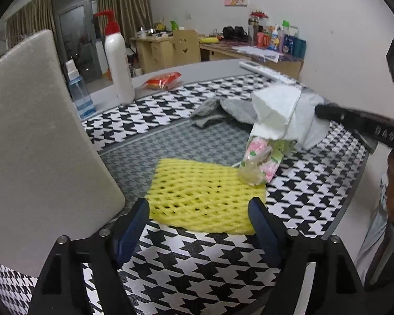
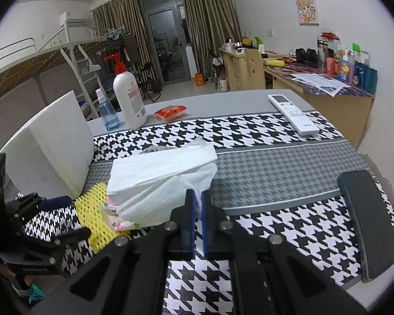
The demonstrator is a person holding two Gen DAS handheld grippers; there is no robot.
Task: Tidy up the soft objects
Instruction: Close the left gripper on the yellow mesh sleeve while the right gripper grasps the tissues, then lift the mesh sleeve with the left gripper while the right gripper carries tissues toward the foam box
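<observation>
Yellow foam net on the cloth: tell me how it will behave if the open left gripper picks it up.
The yellow foam net lies flat and thin with open mesh, so it will probably flop and sag from one pinched edge. It looks very light for its size. The left gripper may crush the cells rather than meet resistance.

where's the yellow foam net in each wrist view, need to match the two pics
Left wrist view: the yellow foam net lies flat at lower centre, just ahead of the open left gripper.
Right wrist view: the net is at lower left, partly under the tissue pack pinched by the right gripper.
Shared landmark: the white pump bottle at the table's far edge.
</observation>
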